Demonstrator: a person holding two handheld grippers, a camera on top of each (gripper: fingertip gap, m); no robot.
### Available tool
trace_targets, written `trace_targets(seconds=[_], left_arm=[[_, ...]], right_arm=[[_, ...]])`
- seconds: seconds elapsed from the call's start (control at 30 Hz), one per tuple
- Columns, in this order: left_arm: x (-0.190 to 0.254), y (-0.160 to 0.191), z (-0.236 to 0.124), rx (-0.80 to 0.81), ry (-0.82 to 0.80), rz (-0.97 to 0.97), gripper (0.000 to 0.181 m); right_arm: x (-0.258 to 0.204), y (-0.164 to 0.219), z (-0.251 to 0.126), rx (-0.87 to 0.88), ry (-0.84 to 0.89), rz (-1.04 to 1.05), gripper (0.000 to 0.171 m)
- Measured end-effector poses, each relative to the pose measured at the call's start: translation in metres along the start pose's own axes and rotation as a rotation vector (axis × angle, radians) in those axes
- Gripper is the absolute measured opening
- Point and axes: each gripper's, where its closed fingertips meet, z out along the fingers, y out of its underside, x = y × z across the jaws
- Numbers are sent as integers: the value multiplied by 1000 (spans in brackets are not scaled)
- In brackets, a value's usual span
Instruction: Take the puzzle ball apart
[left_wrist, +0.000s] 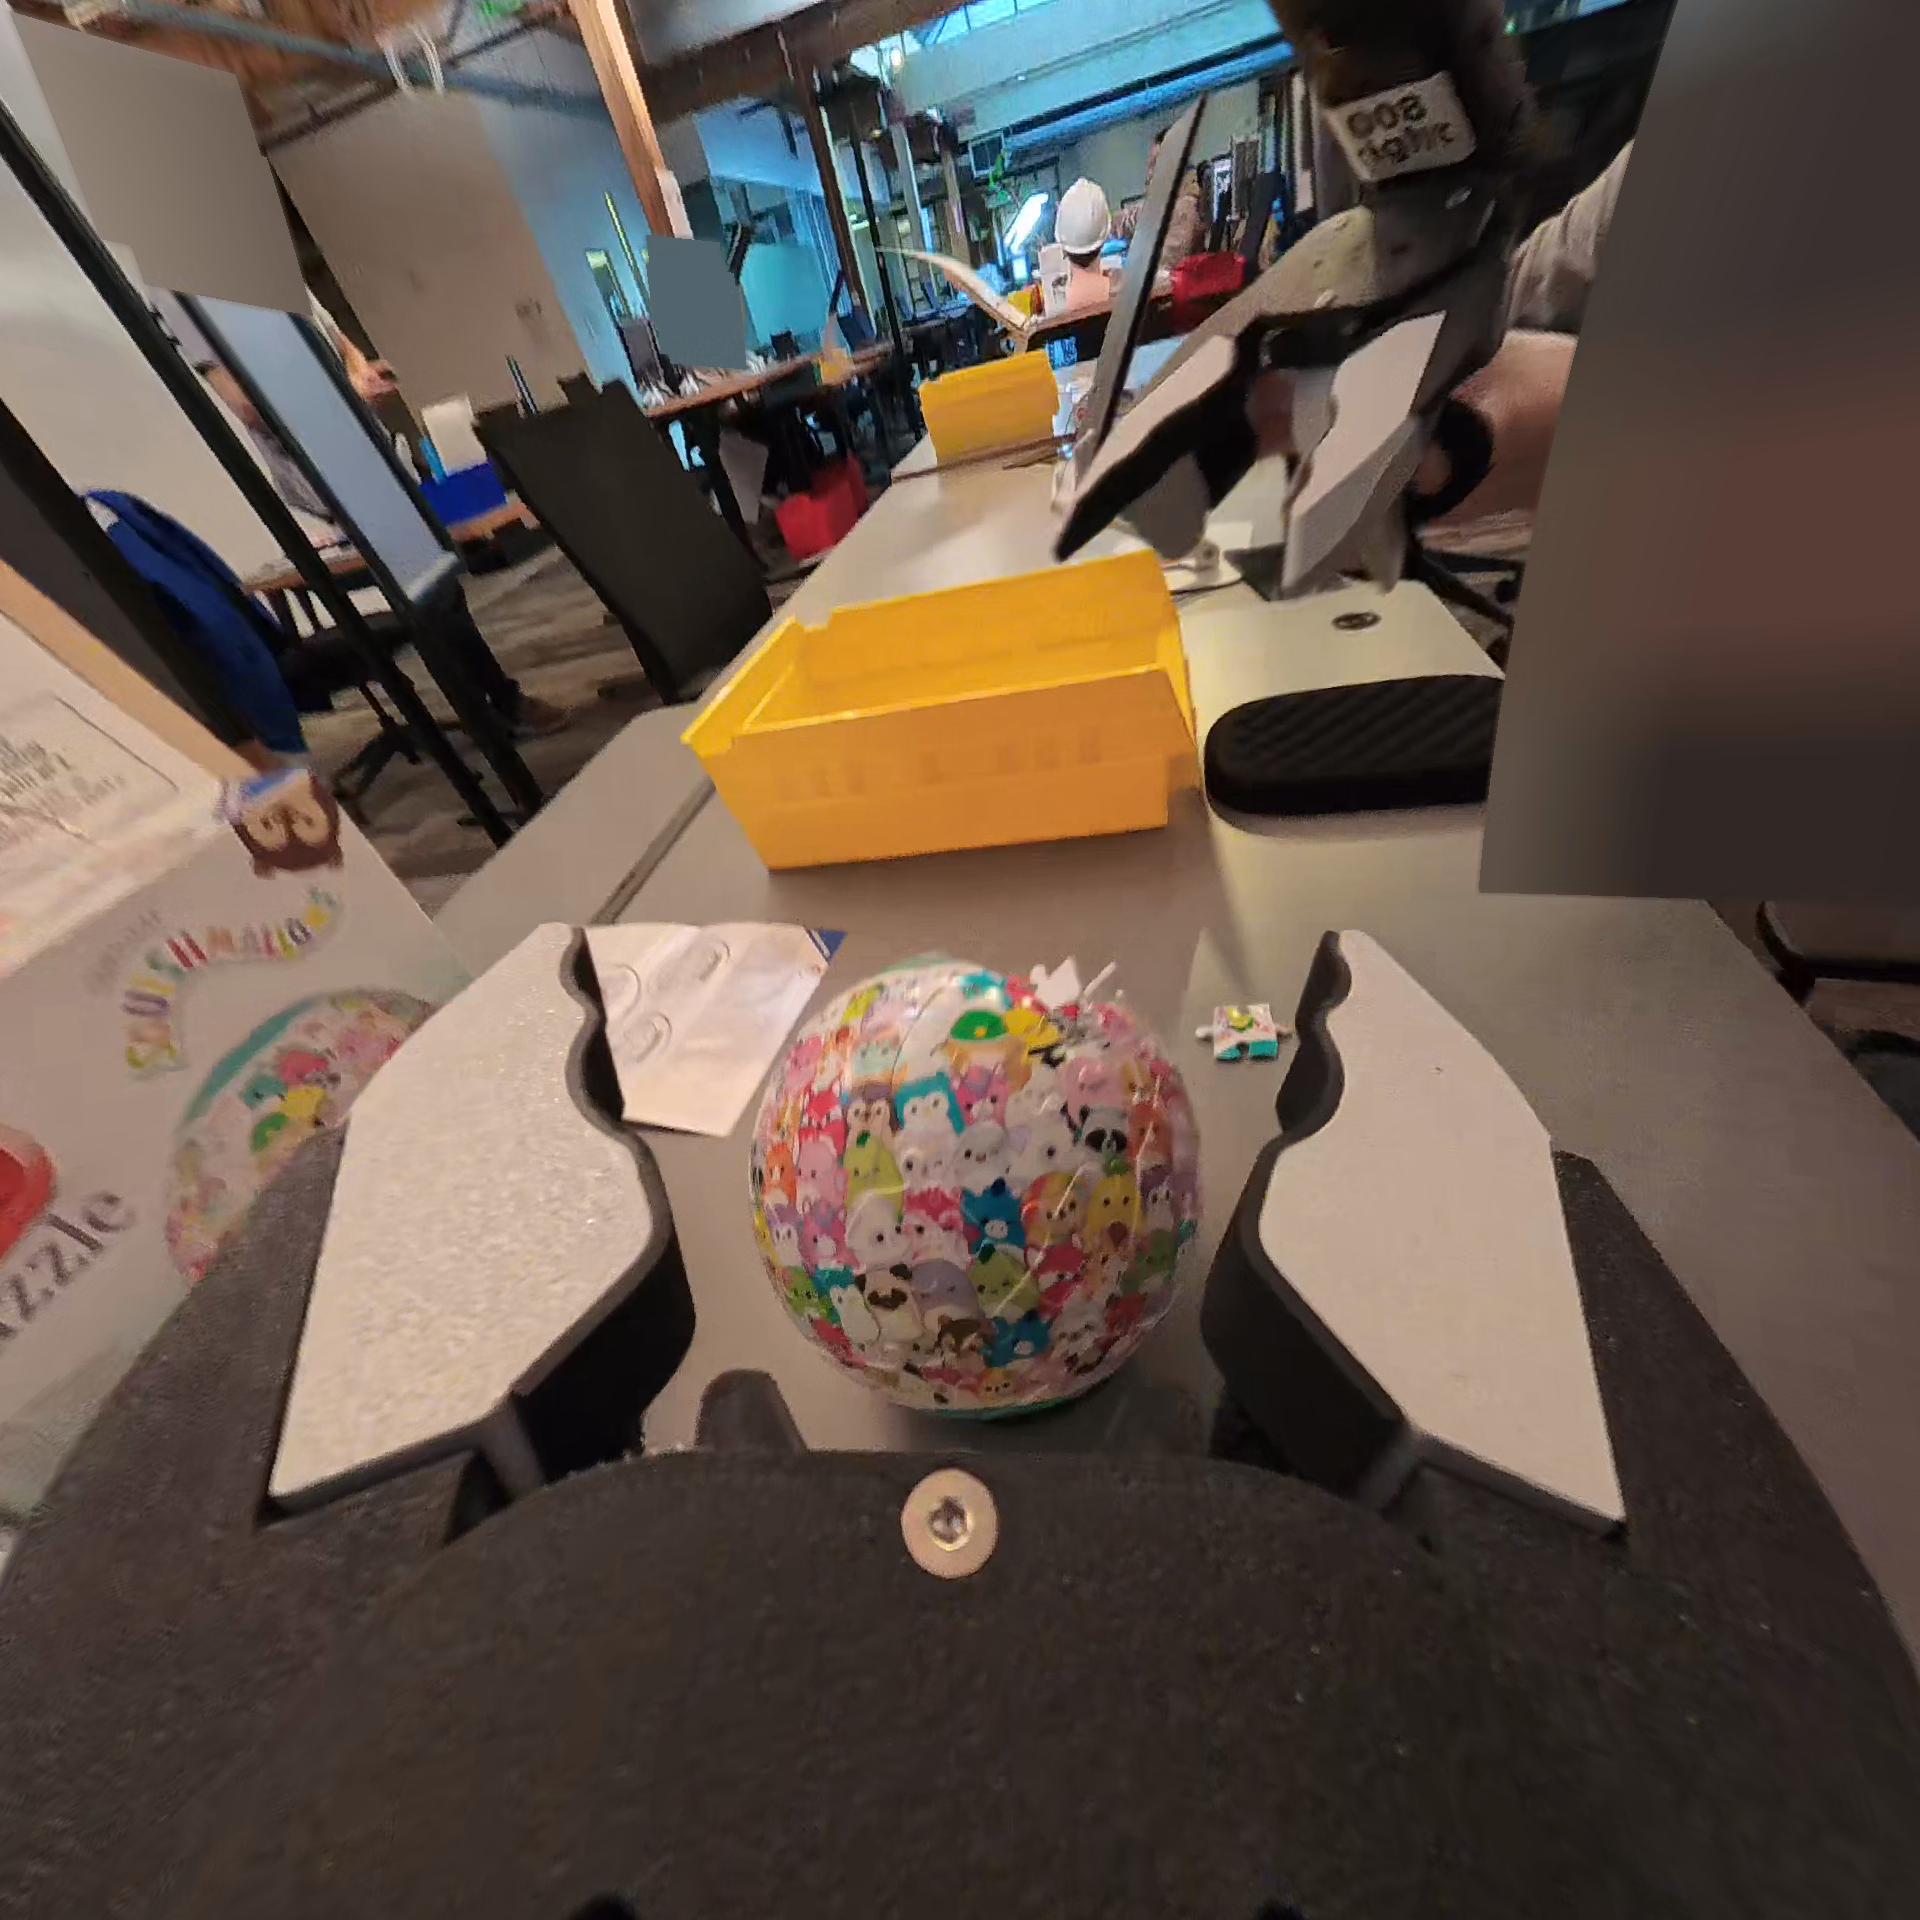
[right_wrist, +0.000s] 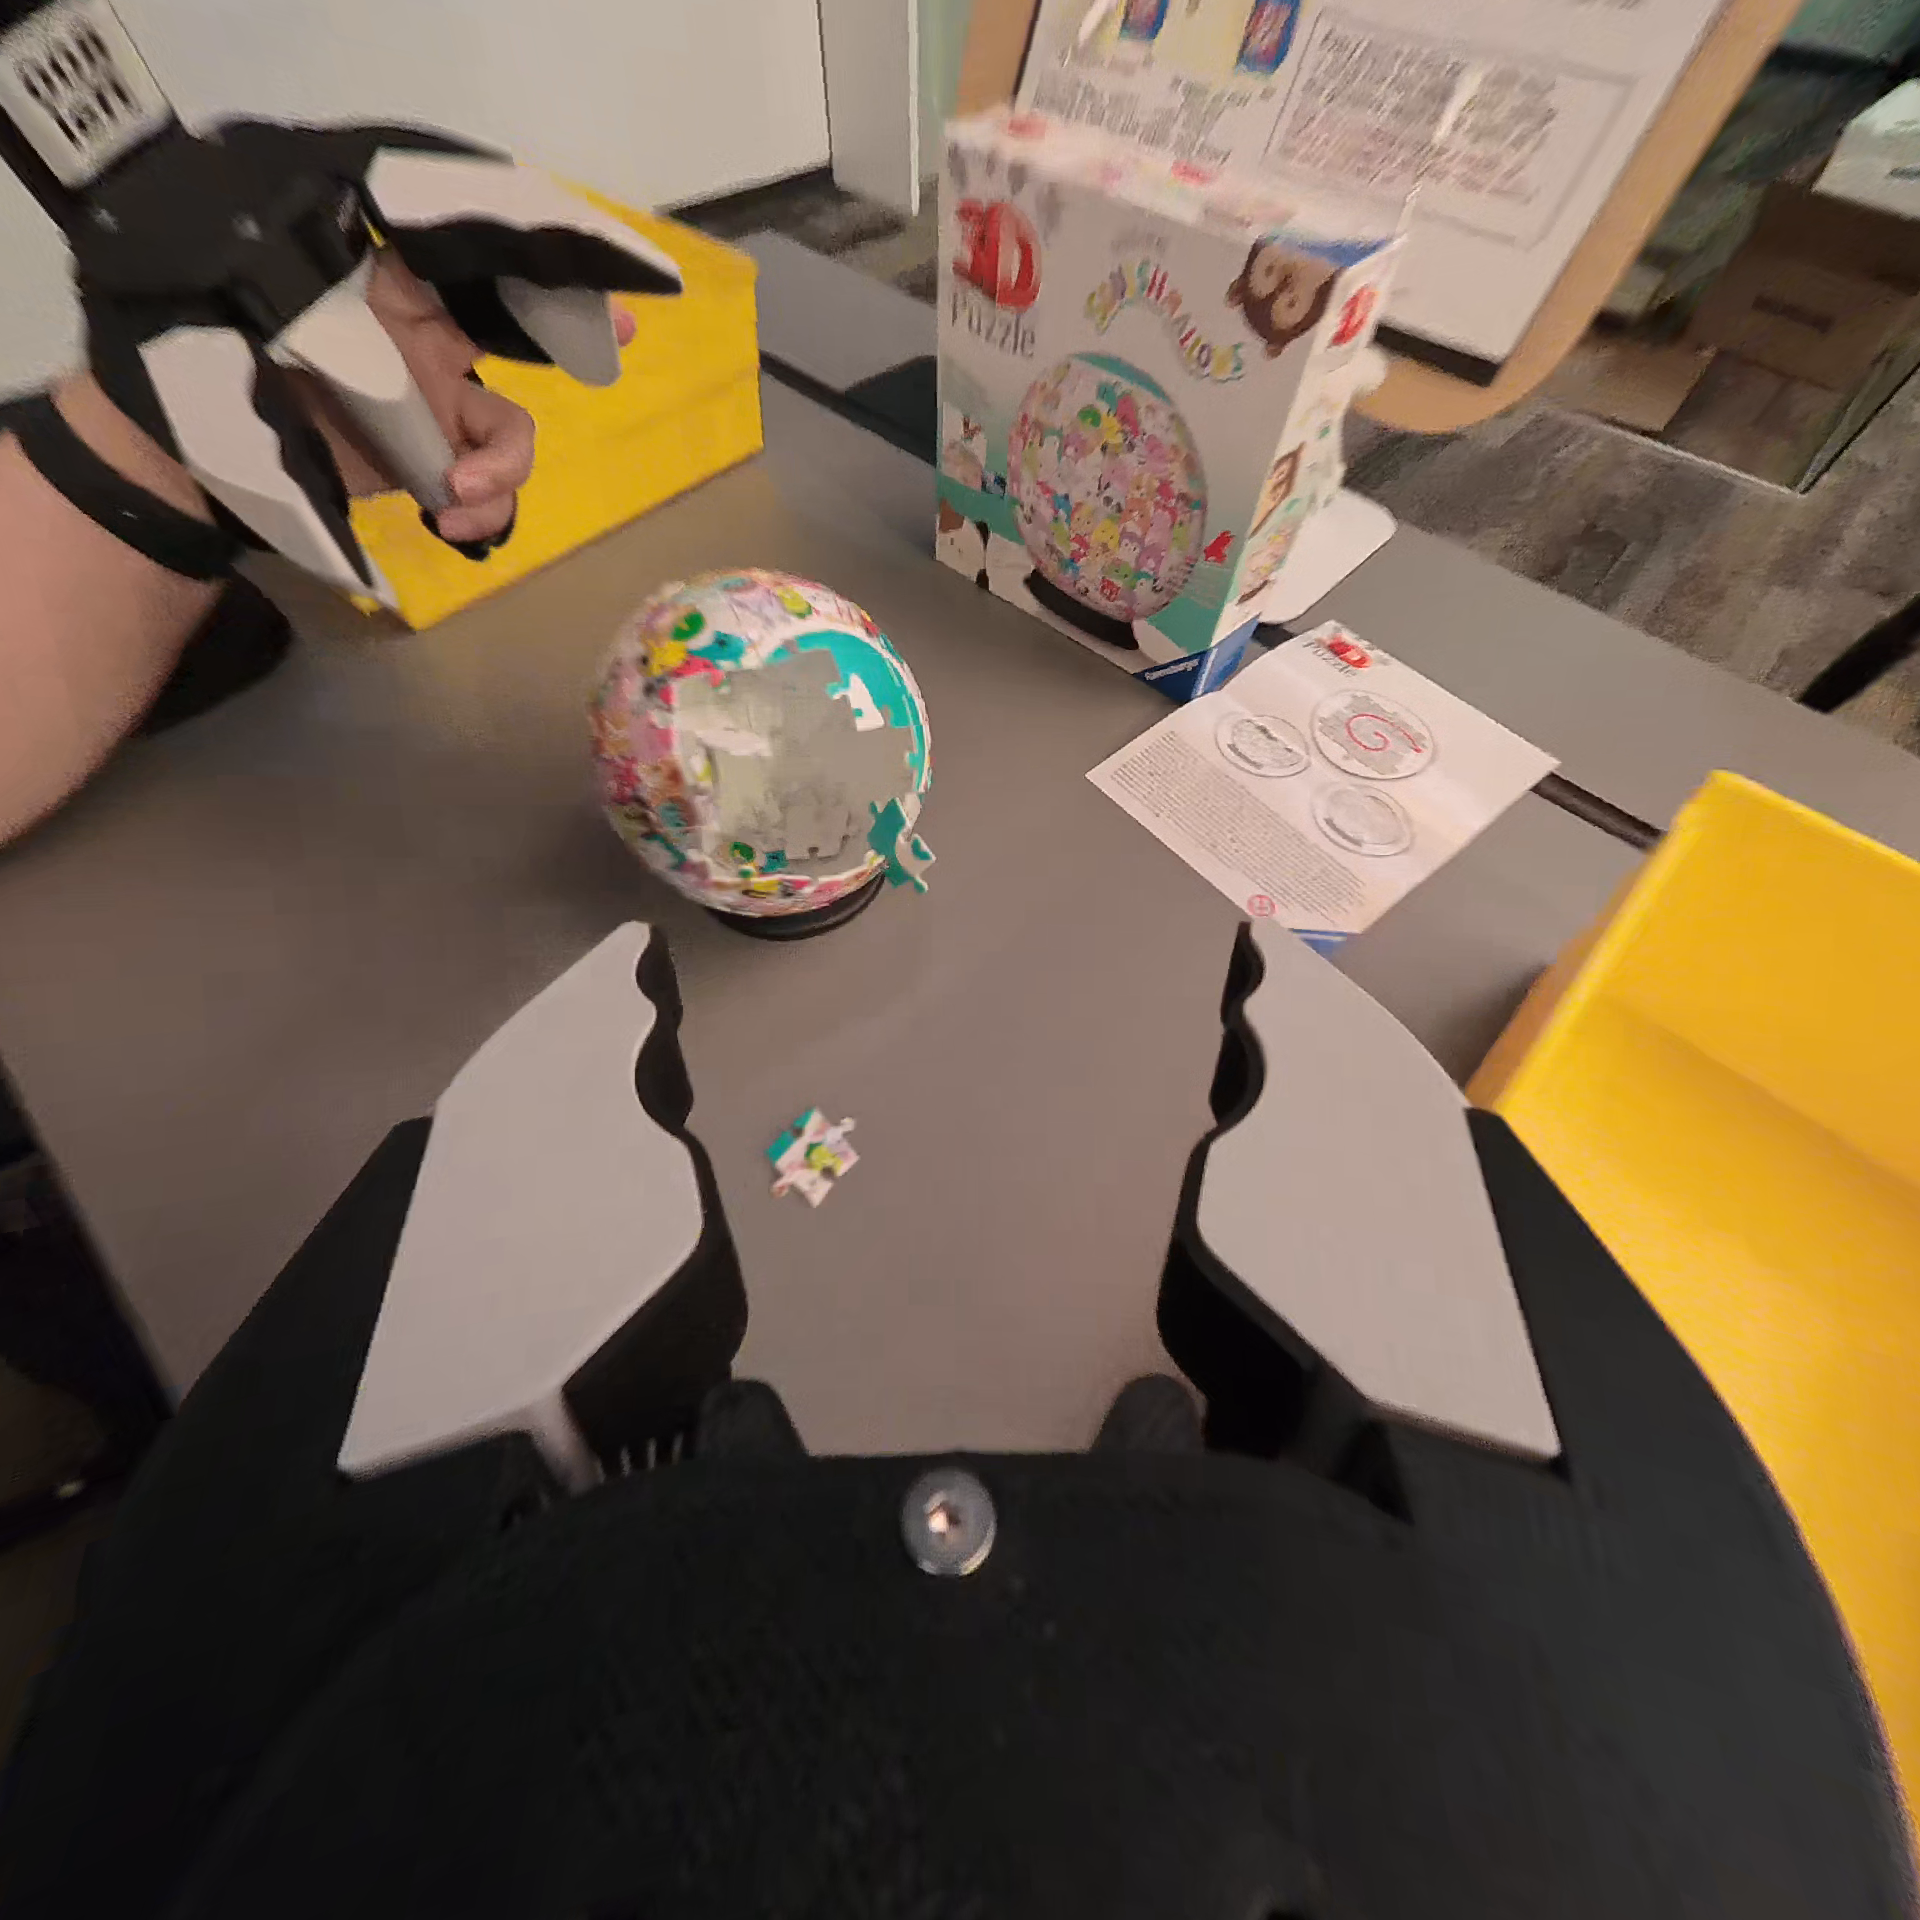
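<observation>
Your left gripper (left_wrist: 956, 1174) frames the puzzle ball (left_wrist: 975, 1179) on its dark stand on the worktop (left_wrist: 1455, 1039), fingers spread and not touching it. Your right gripper (right_wrist: 951, 1070), fingers also spread and empty, hovers over a loose piece (right_wrist: 814, 1155)

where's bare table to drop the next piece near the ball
Bare table lies between the ball and the right gripper, apart from one loose piece. Another bare strip runs left of the ball. It is crowded behind and right: puzzle box, leaflet and yellow bin.
</observation>
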Motion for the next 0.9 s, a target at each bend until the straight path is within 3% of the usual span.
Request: trace_targets(seconds=[0.13,0.3,0.43,0.57,0.6,0.73,0.8,0.9], left_arm=[[25,-35,-5,14,-7,57,118],[76,-54,1,-14,-9,74,107],[123,-55,17,-56,30,8,100],[165,-74,41,12,128,-103,92],[174,-80,49,28,156,-106,82],[215,-96,88,55,278,-78,69],[236,-108,107,90,357,-51,51],[270,-131,131,142,509,-46,49]], right_arm=[[4,-21,-75,130,88,79,81],[-9,-16,-143,228,104,139,60],[-24,11,-168,230,85,137,35],[-47,59,-179,203,4,194,10],[-56,73,-182,192,-21,198,1],[-72,133,-193,104,36,184,2],[-81,158,-201,36,98,154,5],[-109,182,-215,-35,154,106,15]])
